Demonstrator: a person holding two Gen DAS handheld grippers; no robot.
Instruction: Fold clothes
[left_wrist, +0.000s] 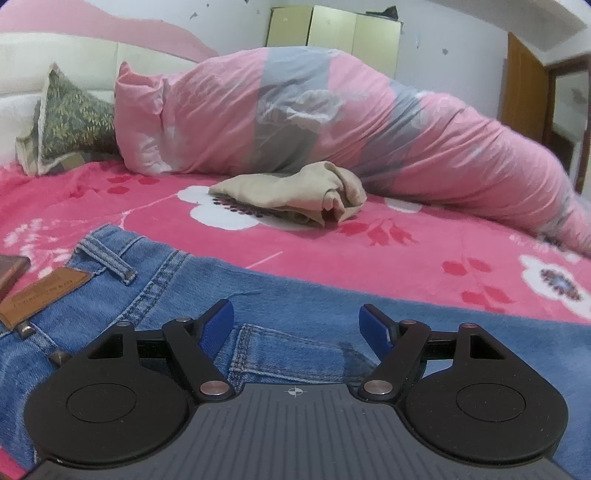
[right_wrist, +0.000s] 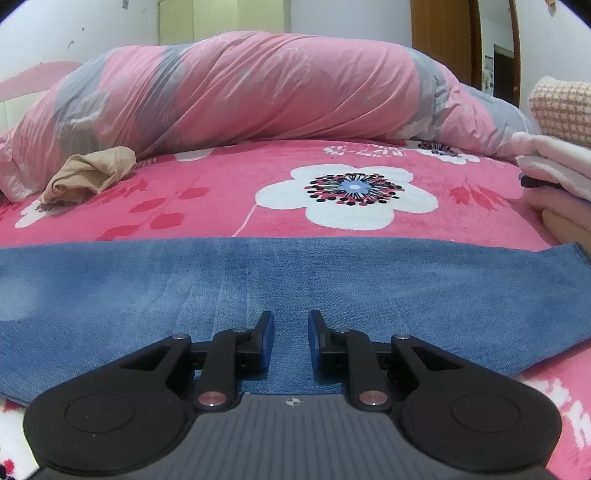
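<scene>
While both tongs sit low over the jeans, neither has cloth between its fingers. I read the left gripper as spread wide, its blue pads well apart over the seat of the garment, with a belt loop and the leather waistband patch to its left and a stitched pocket edge just ahead of its base. I read the right gripper as narrowed to a small gap, with bare denim showing between the pads; it hovers over the leg section, which lies flat across the view toward a hem at the right.

Handling judgement: denim is heavy for clothing, fairly stiff, not slippery and not fragile. A single layer should pinch firmly, but thick seams may resist closure. I judge the best holds to be the waistband edge for the left and the leg edge or hem for the right, so the fold carries evenly.

Pose: both tools are held nearly level, pointing across the bed, close to the fabric. Whether they touch it I cannot tell.

Beyond the jeans lie a crumpled beige garment and a rolled pink duvet; folded pale cloth sits at the right margin.
</scene>
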